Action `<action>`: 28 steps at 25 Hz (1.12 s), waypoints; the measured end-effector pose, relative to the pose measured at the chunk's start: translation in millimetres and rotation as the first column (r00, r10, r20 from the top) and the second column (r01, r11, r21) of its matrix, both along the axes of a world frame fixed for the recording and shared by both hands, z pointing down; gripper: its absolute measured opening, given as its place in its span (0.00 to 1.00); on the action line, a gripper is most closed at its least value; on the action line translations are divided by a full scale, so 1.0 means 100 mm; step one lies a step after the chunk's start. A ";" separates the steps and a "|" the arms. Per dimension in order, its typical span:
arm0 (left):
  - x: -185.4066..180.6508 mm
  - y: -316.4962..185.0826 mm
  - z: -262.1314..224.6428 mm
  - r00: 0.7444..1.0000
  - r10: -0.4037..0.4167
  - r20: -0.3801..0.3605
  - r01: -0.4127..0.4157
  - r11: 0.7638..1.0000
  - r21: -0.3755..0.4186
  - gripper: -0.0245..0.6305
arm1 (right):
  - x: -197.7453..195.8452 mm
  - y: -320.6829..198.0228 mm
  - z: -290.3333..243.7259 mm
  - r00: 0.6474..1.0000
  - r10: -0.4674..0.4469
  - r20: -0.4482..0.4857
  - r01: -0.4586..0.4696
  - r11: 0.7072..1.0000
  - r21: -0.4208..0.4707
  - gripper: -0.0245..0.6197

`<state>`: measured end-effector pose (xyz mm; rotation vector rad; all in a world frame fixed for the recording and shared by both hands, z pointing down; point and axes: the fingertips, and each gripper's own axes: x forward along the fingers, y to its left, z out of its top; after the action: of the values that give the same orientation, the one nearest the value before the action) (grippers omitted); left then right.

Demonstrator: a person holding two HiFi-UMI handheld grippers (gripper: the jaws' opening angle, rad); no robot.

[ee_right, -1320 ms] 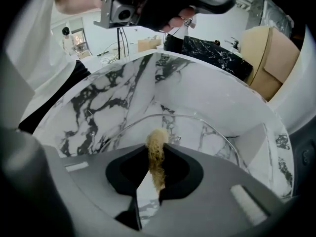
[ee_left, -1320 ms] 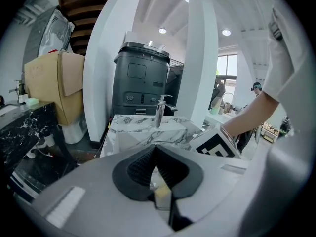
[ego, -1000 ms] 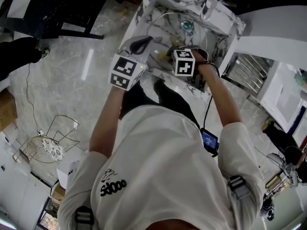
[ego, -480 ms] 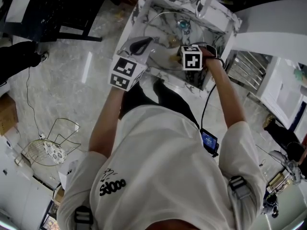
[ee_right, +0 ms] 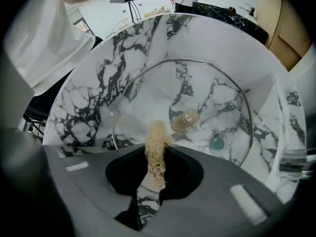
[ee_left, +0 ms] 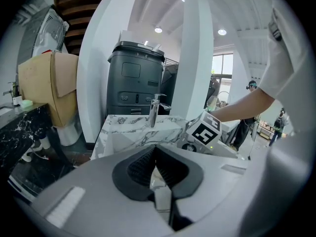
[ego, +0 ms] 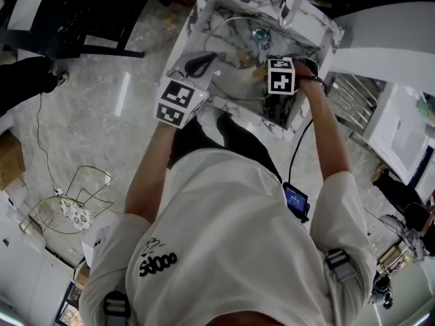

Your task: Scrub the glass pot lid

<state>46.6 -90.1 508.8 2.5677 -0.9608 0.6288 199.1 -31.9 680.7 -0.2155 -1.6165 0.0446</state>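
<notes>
the glass pot lid [ee_right: 210, 95] lies tilted inside the marble sink [ee_right: 94, 83], knob [ee_right: 185, 118] facing up. its metal rim runs close to the basin wall almost all the way round, so little room is left at the edges. the teal drain [ee_right: 217, 143] shows through the glass near the lower side. the faucet [ego: 291, 9] stands on the far edge, clear of both tools.

the right gripper [ee_right: 157, 155] hangs over the lid, and its fingers are clamped on a beige fibre scrubber [ee_right: 155, 132]. the scrubber's frayed end sits just beside the knob. from above, the right forearm crosses the sink's near right corner, wrist bent down into the basin.

the left gripper [ee_left: 156, 152] sits at the sink's near left edge, beside the lid's rim. its fingers are pressed together at the tips. i cannot make out anything between them. the left arm reaches straight forward, elbow slightly bent. open marble floor [ego: 102, 114] lies to the left of the sink.
</notes>
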 end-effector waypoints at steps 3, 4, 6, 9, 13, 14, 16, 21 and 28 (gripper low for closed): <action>-0.02 -0.02 0.02 1.000 -0.002 0.001 0.002 1.000 -0.001 0.05 | 0.07 -0.14 0.04 0.999 0.027 -0.023 -0.026 0.999 0.045 0.12; -0.02 -0.03 0.01 1.000 -0.003 0.000 0.003 1.000 -0.001 0.05 | 0.08 -0.19 0.05 0.999 0.044 -0.024 -0.042 0.997 0.057 0.12; -0.02 -0.05 0.00 1.000 -0.006 -0.001 0.006 1.000 -0.004 0.05 | 0.08 -0.28 0.07 0.997 0.076 -0.021 -0.074 0.994 0.082 0.12; -0.03 -0.06 -0.01 1.000 -0.011 0.000 0.011 1.000 -0.010 0.05 | 0.07 -0.37 0.10 0.995 0.102 -0.018 -0.099 0.989 0.113 0.12; -0.07 -0.08 0.04 1.000 -0.020 0.005 0.020 1.000 -0.014 0.05 | 0.03 -0.49 0.15 0.992 0.124 -0.013 -0.121 0.982 0.143 0.12; -0.08 -0.09 0.04 1.000 -0.024 0.005 0.024 1.000 -0.013 0.05 | 0.01 -0.52 0.15 0.992 0.127 -0.011 -0.124 0.981 0.152 0.12; -0.10 -0.12 0.05 0.999 -0.034 0.004 0.034 0.999 -0.012 0.05 | -0.01 -0.60 0.16 0.991 0.135 -0.008 -0.132 0.976 0.173 0.12; -0.18 -0.16 0.06 0.998 -0.055 0.010 0.056 0.998 -0.019 0.05 | -0.10 -0.76 0.19 0.986 0.169 0.005 -0.165 0.960 0.224 0.12; -0.27 -0.23 0.07 0.997 -0.074 0.015 0.074 0.997 -0.019 0.05 | -0.26 -0.88 0.23 0.974 0.226 0.030 -0.226 0.946 0.230 0.12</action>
<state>20.1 -112.9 516.1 2.5011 -1.0435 0.6340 172.6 -120.3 704.2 0.1522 -1.6280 0.0304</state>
